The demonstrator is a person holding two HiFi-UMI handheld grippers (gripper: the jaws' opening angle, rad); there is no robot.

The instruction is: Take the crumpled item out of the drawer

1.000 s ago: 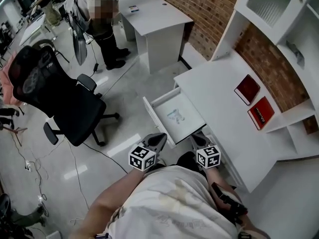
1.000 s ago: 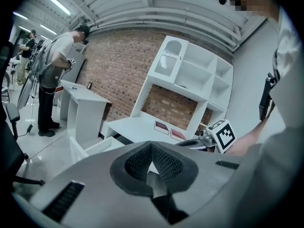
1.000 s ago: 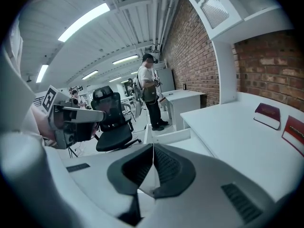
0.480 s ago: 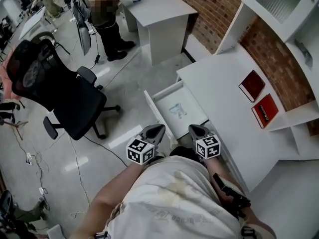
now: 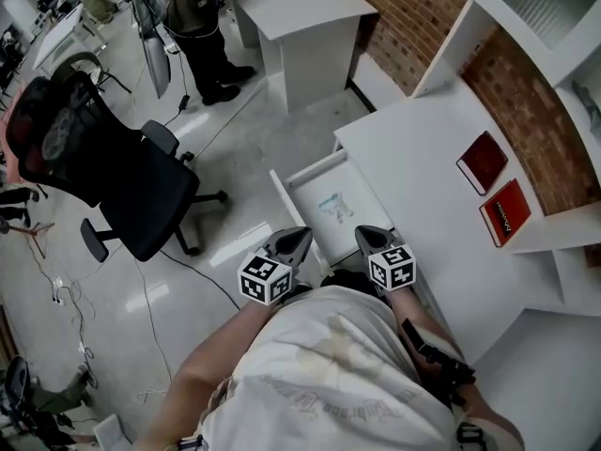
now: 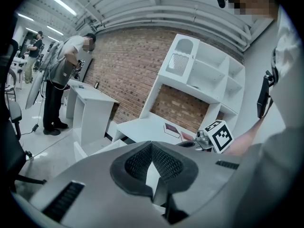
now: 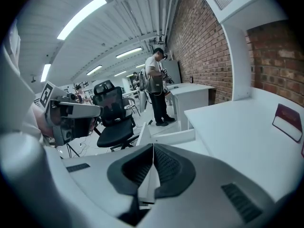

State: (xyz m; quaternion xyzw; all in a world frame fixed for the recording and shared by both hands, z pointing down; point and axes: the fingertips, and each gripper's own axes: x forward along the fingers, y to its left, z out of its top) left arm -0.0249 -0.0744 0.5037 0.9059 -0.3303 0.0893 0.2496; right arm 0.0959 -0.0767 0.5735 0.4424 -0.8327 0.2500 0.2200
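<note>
Crumpled item (image 5: 335, 207) in drawer (image 5: 293, 207), long axis indistinct

Pale bluish crumpled item (image 5: 335, 207) in the open white drawer (image 5: 310, 169) is too tiny to identify, and the standing person in dark trousers (image 5: 202, 26) gets cropped at the top.

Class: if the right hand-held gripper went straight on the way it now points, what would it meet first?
Most likely the open drawer. The right hand-held gripper tilts down into it, probably towards its floor beside the crumpled item, though depth is unclear.
</note>
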